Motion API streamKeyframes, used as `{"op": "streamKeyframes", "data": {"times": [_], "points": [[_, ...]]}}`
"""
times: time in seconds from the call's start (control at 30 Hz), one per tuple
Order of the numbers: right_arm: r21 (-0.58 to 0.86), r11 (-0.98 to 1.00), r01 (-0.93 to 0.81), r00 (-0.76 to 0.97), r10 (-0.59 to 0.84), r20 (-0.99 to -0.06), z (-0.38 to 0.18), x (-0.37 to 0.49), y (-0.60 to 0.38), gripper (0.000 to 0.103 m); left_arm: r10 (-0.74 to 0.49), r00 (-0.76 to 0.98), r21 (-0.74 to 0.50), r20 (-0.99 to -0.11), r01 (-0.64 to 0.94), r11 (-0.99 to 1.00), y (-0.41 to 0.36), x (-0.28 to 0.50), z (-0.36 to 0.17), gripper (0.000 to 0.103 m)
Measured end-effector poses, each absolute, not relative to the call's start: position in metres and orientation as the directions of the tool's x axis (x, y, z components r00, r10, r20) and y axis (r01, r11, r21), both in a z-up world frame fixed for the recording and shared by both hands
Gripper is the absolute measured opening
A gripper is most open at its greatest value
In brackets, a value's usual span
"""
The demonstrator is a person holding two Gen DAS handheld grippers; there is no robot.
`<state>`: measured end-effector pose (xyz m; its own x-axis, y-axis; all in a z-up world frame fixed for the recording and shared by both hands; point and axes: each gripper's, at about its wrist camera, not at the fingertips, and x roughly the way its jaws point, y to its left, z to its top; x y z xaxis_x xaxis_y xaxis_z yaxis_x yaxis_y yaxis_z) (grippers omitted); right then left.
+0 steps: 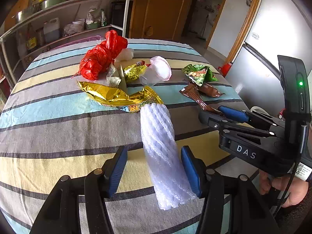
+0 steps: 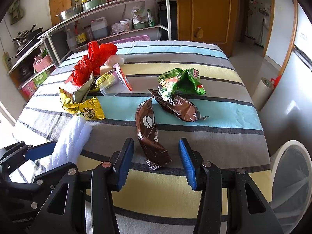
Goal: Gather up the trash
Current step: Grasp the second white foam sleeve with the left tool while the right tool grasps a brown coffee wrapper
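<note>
The left tool point(image 1: 154, 169) is sitting open around the white foam net point(image 1: 161, 156) — the right tool point(image 2: 156, 161) is open around a brown wrapper point(image 2: 150, 138).

Both fisheye views look steeply down and forward along their own fingers, from close above the near edge of the striped tablecloth point(image 1: 58, 132) point(image 2: 224, 120). Each shows the same litter mid-frame, the shelving point(image 1: 64, 5) point(image 2: 109, 5) at upper left and the wooden door point(image 1: 161, 9) point(image 2: 206, 9) at top centre.
</note>
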<state>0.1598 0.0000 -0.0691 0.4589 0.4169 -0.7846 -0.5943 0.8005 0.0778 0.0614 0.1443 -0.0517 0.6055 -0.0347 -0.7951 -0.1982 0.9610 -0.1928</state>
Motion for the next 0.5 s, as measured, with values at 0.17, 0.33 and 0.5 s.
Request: {"op": "streamKeyframes", "data": {"times": [0.17,0.33,0.5], "points": [[0.075,0.803,-0.591,0.462,0.413,-0.785,-0.0691,0.1595,-0.0001,0.033,-0.044,0.608,-0.21,-0.793,-0.204,0.956,0.1451,0.0616,-0.0516,0.043],[0.067,0.799,-0.598,0.462,0.412,-0.785,-0.0692,0.1574,0.0003,0.027,-0.05,0.611,-0.209,-0.79,-0.191,0.959,0.1424,0.0612,-0.0503,0.035],[0.064,0.801,-0.596,0.468,0.411,-0.782,-0.0688,0.1555,-0.0007,0.019,-0.041,0.614,-0.201,-0.788,-0.194,0.96,0.143,0.0604,-0.0491,0.031]]}}
